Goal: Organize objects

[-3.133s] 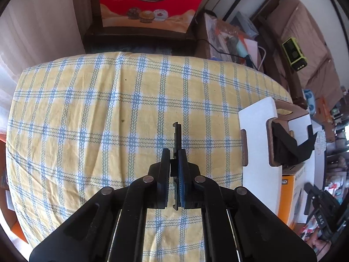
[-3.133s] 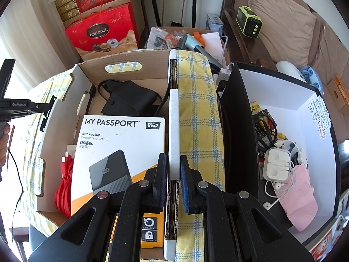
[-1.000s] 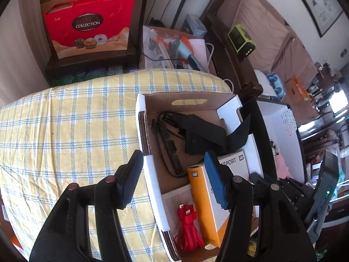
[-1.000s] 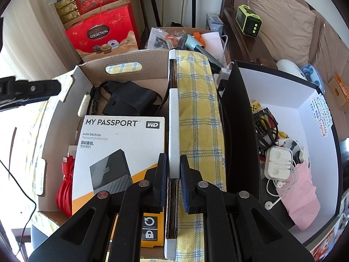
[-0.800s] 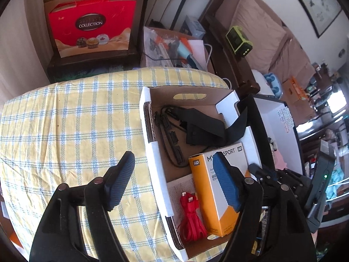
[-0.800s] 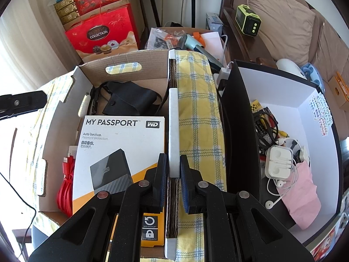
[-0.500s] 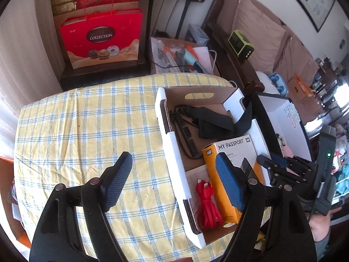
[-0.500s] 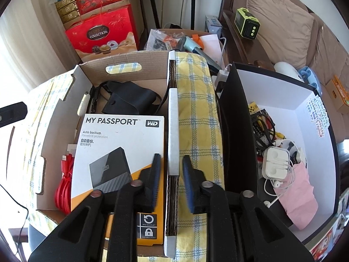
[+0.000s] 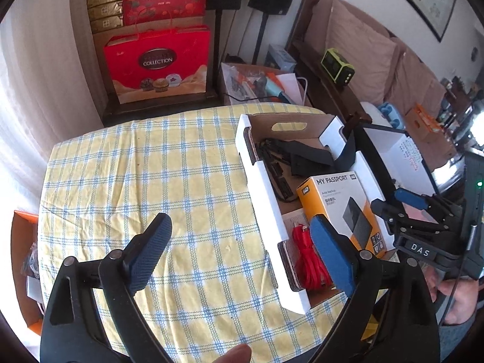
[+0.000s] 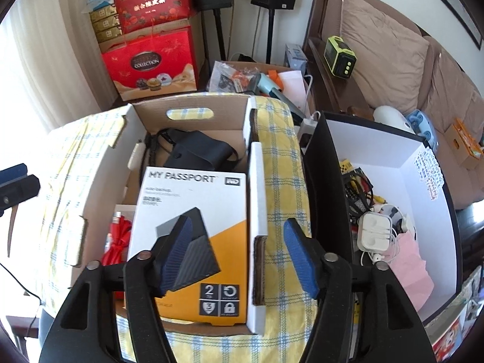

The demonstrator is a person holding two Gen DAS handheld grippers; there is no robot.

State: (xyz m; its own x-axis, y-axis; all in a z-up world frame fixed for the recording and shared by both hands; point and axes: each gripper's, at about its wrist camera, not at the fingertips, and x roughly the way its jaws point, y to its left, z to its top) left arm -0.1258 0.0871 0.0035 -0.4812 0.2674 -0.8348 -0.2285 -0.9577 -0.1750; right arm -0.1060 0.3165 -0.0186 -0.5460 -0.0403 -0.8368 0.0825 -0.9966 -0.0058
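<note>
Left wrist view: the left gripper (image 9: 239, 251) hangs above the checked cloth (image 9: 145, 175) that covers the surface, its jaws spread wide and holding nothing. To its right sits the cardboard box (image 9: 263, 193), open at the top. Inside lie a hard-drive carton (image 9: 341, 208) printed MY PASSPORT, a red cable bundle (image 9: 308, 260) against the near left wall, and a black strap and pouch (image 9: 305, 154) at the far end. The right gripper (image 9: 402, 202) is visible past the box's right wall, beside a black-sided bin (image 9: 402, 151).

Right wrist view: the right gripper (image 10: 239, 257) is poised over the right wall (image 10: 257, 199) of the cardboard box (image 10: 99, 181), jaws released, one on each side of the wall and touching neither face. The hard-drive carton (image 10: 193, 205) leans against that wall. The black-sided bin (image 10: 326, 181) stands just beside the box, with a strip of checked cloth (image 10: 281, 163) between them; it holds white earphone cases (image 10: 375, 230), loose cables (image 10: 357, 190) and a pink pouch (image 10: 411, 272).

Step in hand, as judged: the box appears placed and let go, and both grippers are free for the next item. The next move calls for choosing one object, most likely from the bin or the box, bringing open jaws squarely over it, and closing on a firm edge rather than on a loose cable.
</note>
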